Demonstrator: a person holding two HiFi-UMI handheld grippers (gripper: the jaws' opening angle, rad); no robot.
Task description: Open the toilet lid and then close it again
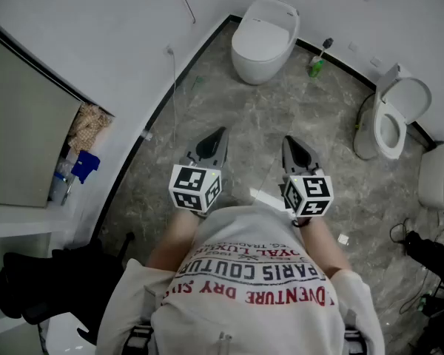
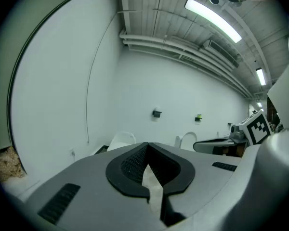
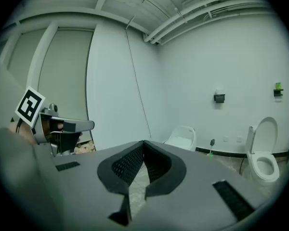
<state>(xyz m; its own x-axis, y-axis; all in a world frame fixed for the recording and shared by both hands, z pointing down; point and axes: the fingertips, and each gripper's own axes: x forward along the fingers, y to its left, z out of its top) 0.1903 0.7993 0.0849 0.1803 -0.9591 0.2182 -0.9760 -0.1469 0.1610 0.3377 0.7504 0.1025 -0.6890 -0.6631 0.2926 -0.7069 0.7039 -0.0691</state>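
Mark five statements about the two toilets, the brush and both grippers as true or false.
1. The far toilet by the back wall is closed. True.
2. The right-hand toilet is closed too. False: it stands open.
3. The left gripper grips something. False: its jaws are together with nothing between them.
4. The right gripper is shut and touches neither toilet. True.
5. A toilet brush stands on the floor between the two toilets. True.
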